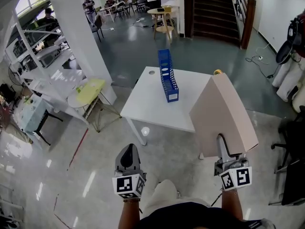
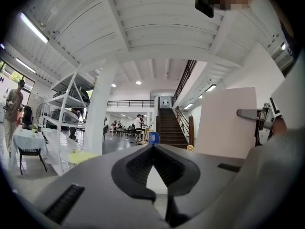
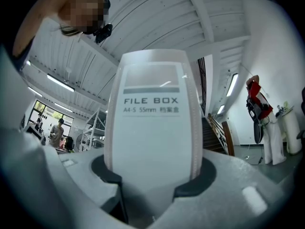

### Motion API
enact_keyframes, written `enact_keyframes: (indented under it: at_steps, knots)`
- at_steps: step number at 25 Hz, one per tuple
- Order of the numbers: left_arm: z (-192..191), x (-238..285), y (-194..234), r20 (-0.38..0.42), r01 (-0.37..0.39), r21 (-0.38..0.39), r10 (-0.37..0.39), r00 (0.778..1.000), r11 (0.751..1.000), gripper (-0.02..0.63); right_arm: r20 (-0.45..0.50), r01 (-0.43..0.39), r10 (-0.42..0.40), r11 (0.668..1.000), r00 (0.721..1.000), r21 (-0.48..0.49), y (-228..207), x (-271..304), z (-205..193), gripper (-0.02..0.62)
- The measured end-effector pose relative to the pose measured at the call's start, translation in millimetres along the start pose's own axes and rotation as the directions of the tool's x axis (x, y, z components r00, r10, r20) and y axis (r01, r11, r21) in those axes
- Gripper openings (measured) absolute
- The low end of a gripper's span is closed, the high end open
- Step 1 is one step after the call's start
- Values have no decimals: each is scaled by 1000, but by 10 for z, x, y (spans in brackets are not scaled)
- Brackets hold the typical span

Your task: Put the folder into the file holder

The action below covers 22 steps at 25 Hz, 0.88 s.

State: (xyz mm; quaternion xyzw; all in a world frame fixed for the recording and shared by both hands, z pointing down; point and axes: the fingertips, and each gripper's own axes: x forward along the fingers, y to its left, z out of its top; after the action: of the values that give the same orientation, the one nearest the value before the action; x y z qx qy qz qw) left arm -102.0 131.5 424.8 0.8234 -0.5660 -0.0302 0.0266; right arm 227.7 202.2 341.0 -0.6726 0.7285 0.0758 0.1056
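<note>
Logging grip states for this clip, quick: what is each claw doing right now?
Left claw: closed, nothing between its jaws.
Right claw: closed on the pale folder, holding it.

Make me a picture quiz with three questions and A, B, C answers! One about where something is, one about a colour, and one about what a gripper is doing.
1. Where does the file holder stand?
A. On the white table
B. On the floor
C. On the stairs

2. What colour is the file holder?
A. Red
B. Blue
C. Green

3. What is the right gripper doing?
A. Hanging open and empty
B. Clamping the folder
C. Resting on the table

Answers:
1. A: the head view shows it upright on the tabletop.
2. B: its walls are plainly blue.
3. B: the right gripper view shows the pads pressed on both sides of the folder's spine.
</note>
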Motion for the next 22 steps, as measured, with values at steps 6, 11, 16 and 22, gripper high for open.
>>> enact_keyframes:
  at_steps: [6,11,16,22]
  knots:
    - [-61,167,7,-11,-2,-13,2,1000,1000,-2,35,9,-9,1000,999,-1,-82,261,79,265]
    - [-119,439,109,-16,1,-18,-2,1000,1000,-2,76,27,-28,1000,997,8,-133,583,131,265]
    - [-133,861,186,-6,12,-25,-12,1000,1000,-2,96,14,-15,1000,995,4,-146,1029,79,265]
    - [-130,1423,341,-13,12,-33,-13,1000,999,-2,103,-3,2,1000,995,14,-118,1710,-78,265]
